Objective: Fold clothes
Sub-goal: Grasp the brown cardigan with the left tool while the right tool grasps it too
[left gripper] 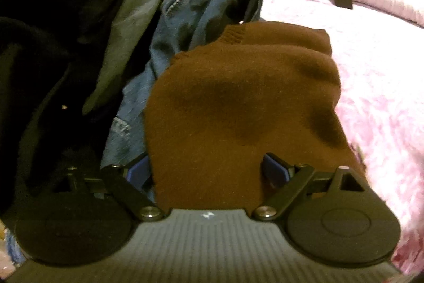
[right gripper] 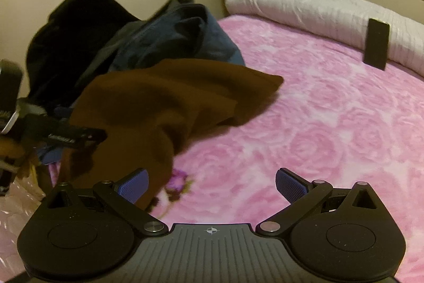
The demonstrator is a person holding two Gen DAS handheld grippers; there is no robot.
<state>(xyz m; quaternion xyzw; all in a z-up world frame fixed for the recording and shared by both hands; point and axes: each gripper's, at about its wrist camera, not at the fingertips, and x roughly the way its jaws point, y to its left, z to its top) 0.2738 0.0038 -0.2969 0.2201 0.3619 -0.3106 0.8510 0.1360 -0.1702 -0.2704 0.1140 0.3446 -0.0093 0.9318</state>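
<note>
Brown knitted garment (left gripper: 238,108) lay on the pink rose-patterned bedspread (right gripper: 318,129), at its edge nearest the pile of other clothes. One end of the garment was draped and bunched, with a flatter corner reaching out across the bedspread away from the pile.

Relative to the brown garment:
- A blue denim garment (left gripper: 185,25) lay directly behind it and touched it.
- A grey garment (left gripper: 132,25) and a black garment (left gripper: 39,17) were stacked beyond the denim, on the side away from the open bedspread.
- A white pillow (right gripper: 304,7) lay well apart from it, at the head of the bed.
- A flat black rectangular object (right gripper: 376,44) leaned against that pillow; its nature could not be determined.

The left hand-held gripper (left gripper: 209,171) was positioned at the near edge of the brown garment. Its blue fingers (left gripper: 275,167) stood spread to either side of the fabric, which passed between them; the pads did not press on the cloth, so the grip was released.

The right hand-held gripper (right gripper: 212,184) hovered over the bare bedspread, just beside the hanging end of the brown garment. Its blue pads (right gripper: 288,183) were set wide apart and held nothing. The fabric edge sat close to one pad; contact could not be confirmed.
</note>
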